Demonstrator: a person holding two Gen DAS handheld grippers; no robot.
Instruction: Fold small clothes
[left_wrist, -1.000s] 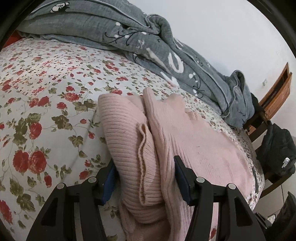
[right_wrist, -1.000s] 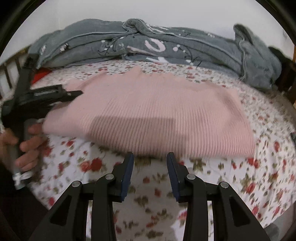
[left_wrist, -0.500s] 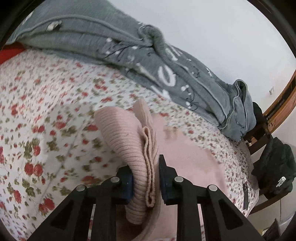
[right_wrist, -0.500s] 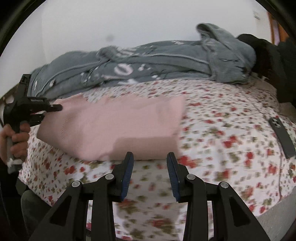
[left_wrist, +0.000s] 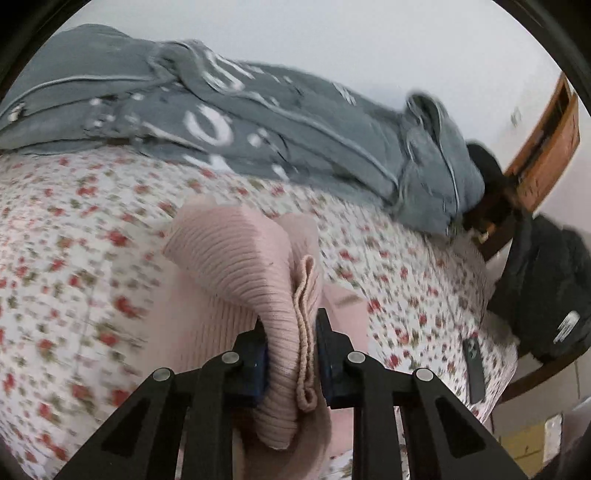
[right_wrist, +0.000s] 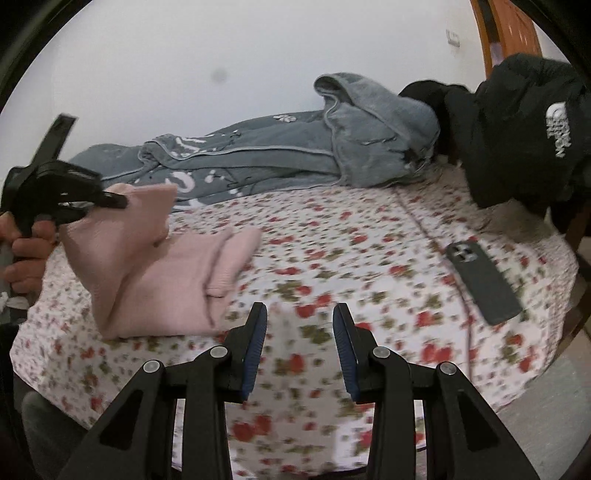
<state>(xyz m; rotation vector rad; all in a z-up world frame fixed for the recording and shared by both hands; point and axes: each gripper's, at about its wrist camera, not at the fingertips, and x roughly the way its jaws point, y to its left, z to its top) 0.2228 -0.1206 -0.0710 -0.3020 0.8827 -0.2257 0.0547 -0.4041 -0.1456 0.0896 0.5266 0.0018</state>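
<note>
Left hand-held gripper (left_wrist: 290, 328) is clamped on a bunched fold of the pink sweater (left_wrist: 240, 258), its jaws having just closed in on the knit. One end hangs lifted off the bed (left_wrist: 74, 236); the rest lies on the floral sheet. Right hand-held gripper (right_wrist: 300, 334) hovers over the sheet, jaws parted, nothing between them. A phone (right_wrist: 480, 280) lies near the bed's edge.

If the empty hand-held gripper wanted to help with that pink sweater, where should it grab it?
Probably the free folded corner of the pink sweater lying flat on the bedspread, approached low from the open near side. The other end is already lifted, pinched in the left hand-held gripper; the right hand-held gripper stands open.
</note>
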